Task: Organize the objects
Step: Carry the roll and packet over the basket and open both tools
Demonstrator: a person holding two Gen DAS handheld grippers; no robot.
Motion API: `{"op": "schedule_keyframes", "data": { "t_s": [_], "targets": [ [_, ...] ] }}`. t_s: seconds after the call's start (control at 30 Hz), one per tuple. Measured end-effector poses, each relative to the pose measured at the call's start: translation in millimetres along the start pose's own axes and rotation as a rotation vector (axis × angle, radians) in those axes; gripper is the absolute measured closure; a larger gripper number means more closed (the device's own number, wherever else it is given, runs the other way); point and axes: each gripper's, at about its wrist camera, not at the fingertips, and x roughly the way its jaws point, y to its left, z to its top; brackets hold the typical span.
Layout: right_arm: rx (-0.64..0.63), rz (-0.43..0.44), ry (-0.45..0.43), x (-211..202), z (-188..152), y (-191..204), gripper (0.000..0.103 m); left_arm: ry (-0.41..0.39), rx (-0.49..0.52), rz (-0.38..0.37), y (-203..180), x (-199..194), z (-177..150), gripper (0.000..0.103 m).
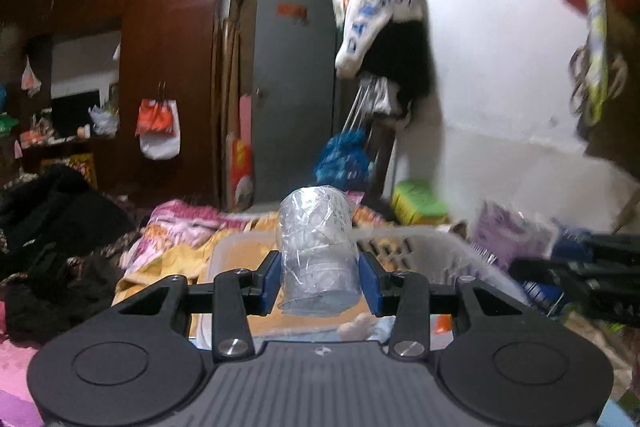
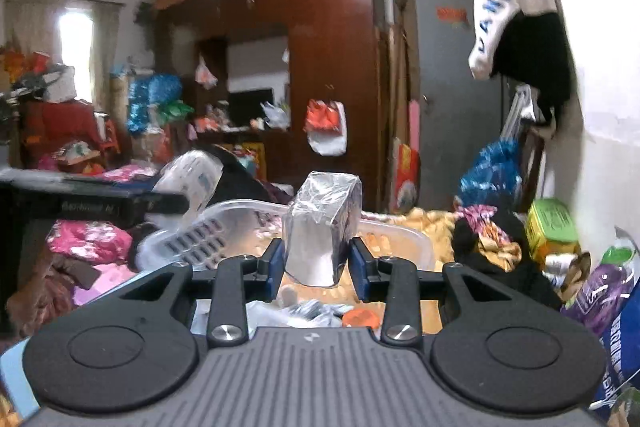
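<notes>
My left gripper (image 1: 319,279) is shut on a round roll wrapped in clear plastic (image 1: 318,251), held upright above a clear plastic basket (image 1: 404,241). My right gripper (image 2: 318,265) is shut on a boxy plastic-wrapped pack (image 2: 322,231), held above the same basket (image 2: 240,215). In the right wrist view the left gripper's black body (image 2: 88,207) shows at the left with its wrapped roll (image 2: 192,179). In the left wrist view the right gripper's body (image 1: 580,275) shows at the right edge.
The basket sits on a bed with a floral yellow and pink blanket (image 1: 176,235). Small items lie in the basket, among them an orange one (image 2: 360,317). Dark clothes (image 1: 52,227) pile at left. Purple packs (image 2: 600,291) and a green box (image 2: 552,223) lie by the white wall.
</notes>
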Motion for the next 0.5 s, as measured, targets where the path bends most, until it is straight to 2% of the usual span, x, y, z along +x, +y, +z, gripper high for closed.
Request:
{"op": "schedule_keyframes", "data": {
  "t_s": [0.17,0.5],
  "targets": [
    [0.013,-0.016,0.091,28,-5,-5,0.065,0.061,0.005,0.042,3,28,1,0.057],
    [-0.005,0.021,0.152,34,-7,2,0.063,0.101,0.012,0.069,4,46,-6,0.057]
  ]
}}
